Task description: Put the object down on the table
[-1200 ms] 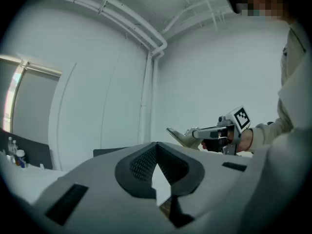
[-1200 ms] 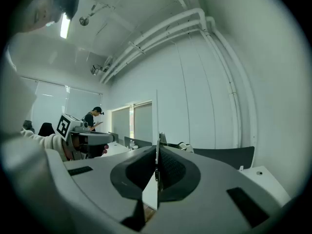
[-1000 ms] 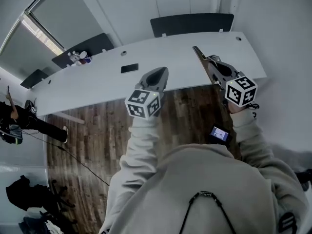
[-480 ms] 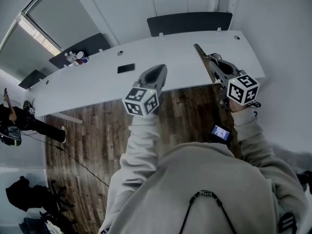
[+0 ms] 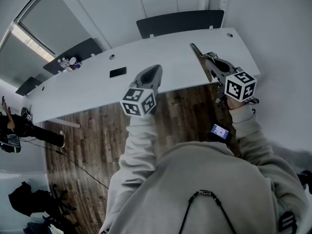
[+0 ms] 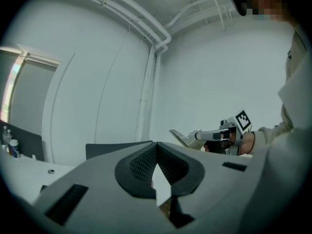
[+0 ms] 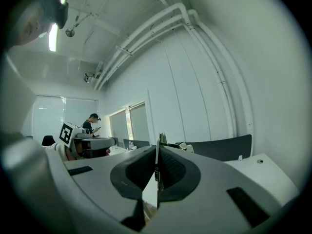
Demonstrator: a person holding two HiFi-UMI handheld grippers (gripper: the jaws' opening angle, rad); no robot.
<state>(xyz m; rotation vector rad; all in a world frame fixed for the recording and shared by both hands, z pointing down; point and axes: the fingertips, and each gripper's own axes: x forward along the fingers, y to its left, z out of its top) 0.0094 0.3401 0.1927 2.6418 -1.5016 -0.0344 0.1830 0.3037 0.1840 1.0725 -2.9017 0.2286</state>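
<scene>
Your right gripper is clamped on the thin flat object. In the right gripper view the jaws pinch it edge-on, and its top edge sticks out past the tips. The object is off the table, held in the air. In the head view it sits over the table's right-hand part near the front edge, slanting away from you. In the left gripper view it shows as a pale flat plate, tilted, poking out of the right gripper against the wall.

Your left gripper is closed with nothing in it. In the left gripper view the pads meet at the tips and only the white tabletop shows through the gap behind them. In the head view it reaches over the table's front edge near the middle, well apart from the right gripper.

Both grippers point roughly level, toward the far wall.

A small dark flat item lies on the table left of the left gripper. A cluster of bottles stands at the far left end. A dark chair back sits behind the table. There is wooden floor below you. A small lit device hangs at your waist, and another person stands at far left.
</scene>
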